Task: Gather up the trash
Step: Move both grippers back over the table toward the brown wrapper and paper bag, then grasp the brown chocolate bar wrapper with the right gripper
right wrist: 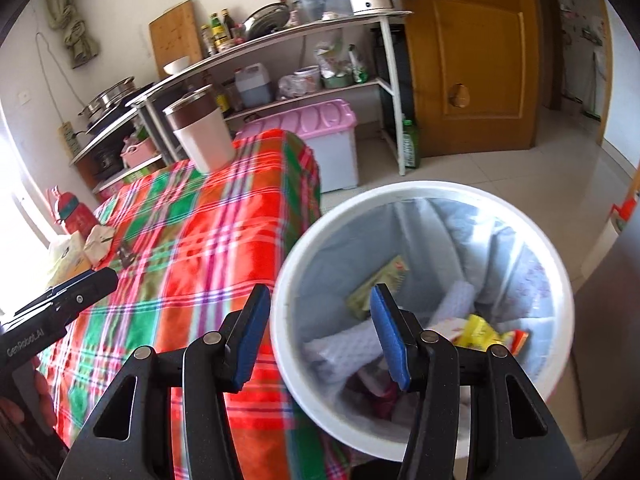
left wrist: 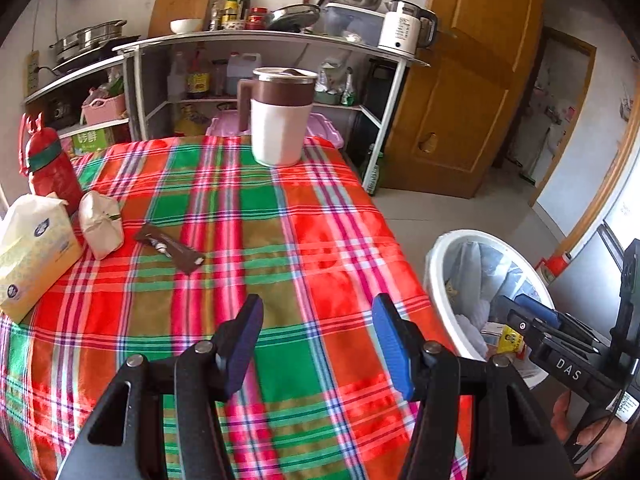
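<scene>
Both grippers gape empty: the left gripper (left wrist: 318, 342) hangs over the tablecloth (left wrist: 280, 240), nearer the brown wrapper (left wrist: 170, 248) lying diagonally ahead-left; the right gripper (right wrist: 320, 336) hovers at the bin (right wrist: 420, 192).

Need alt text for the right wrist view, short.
The right gripper hangs with open, empty jaws over the rim of a white trash bin lined with a bag and holding wrappers. To its left is a table under a red and green plaid cloth, with a brown and white jug at the far end.
</scene>
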A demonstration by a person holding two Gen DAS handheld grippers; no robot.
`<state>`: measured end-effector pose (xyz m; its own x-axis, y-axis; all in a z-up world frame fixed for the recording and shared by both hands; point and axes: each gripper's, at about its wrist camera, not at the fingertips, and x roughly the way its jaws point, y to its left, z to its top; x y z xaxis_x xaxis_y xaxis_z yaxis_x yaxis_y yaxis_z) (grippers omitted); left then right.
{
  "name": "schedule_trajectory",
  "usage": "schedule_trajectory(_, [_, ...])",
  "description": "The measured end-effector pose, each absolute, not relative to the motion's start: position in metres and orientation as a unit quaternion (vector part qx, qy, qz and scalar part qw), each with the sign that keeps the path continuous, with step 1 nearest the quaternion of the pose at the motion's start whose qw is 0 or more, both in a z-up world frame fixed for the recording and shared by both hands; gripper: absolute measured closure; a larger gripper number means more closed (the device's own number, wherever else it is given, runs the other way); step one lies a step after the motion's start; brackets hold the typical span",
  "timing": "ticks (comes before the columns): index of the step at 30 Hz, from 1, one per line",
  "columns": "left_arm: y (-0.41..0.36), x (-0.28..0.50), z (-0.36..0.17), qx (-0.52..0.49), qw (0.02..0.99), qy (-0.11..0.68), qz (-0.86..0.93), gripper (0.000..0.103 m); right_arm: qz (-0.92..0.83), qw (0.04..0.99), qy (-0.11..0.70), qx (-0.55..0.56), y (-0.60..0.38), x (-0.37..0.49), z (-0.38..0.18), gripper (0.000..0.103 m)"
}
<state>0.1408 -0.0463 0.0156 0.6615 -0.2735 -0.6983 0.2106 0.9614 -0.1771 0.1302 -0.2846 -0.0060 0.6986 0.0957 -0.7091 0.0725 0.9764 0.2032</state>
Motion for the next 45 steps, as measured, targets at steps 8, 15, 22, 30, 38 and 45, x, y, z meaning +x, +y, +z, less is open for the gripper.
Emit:
schedule_trajectory(8, [0.021, 0.148, 0.01, -0.05, 0.921, 0.383, -0.046, 0.044, 0.068, 0.915, 0.391, 0.075, -0.226, 0.154, -0.006, 0.05])
schedule_trajectory(15, [0.068, 0.151, 0.008, -0.065, 0.924, 0.376, 0.007, 0.043, 0.123, 0.904, 0.408, 0.035, -0.166, 0.185, -0.013, 0.05])
schedule_trajectory(22, [0.095, 0.156, 0.003, -0.087, 0.92, 0.382, 0.013, 0.043, 0.172, 0.89, 0.421, -0.018, -0.104, 0.227, -0.026, 0.05])
schedule_trajectory(30, [0.108, 0.166, -0.001, -0.089, 0.919, 0.383, 0.022, 0.043, 0.239, 0.875, 0.416, -0.057, -0.057, 0.259, -0.037, 0.05])
schedule_trajectory(38, [0.115, 0.182, -0.005, -0.089, 0.917, 0.388, 0.02, 0.042, 0.265, 0.861, 0.426, -0.089, -0.028, 0.291, -0.052, 0.05])
schedule_trajectory(45, [0.114, 0.198, -0.004, -0.086, 0.917, 0.388, 0.021, 0.04, 0.265, 0.856, 0.433, -0.097, -0.019, 0.304, -0.06, 0.072])
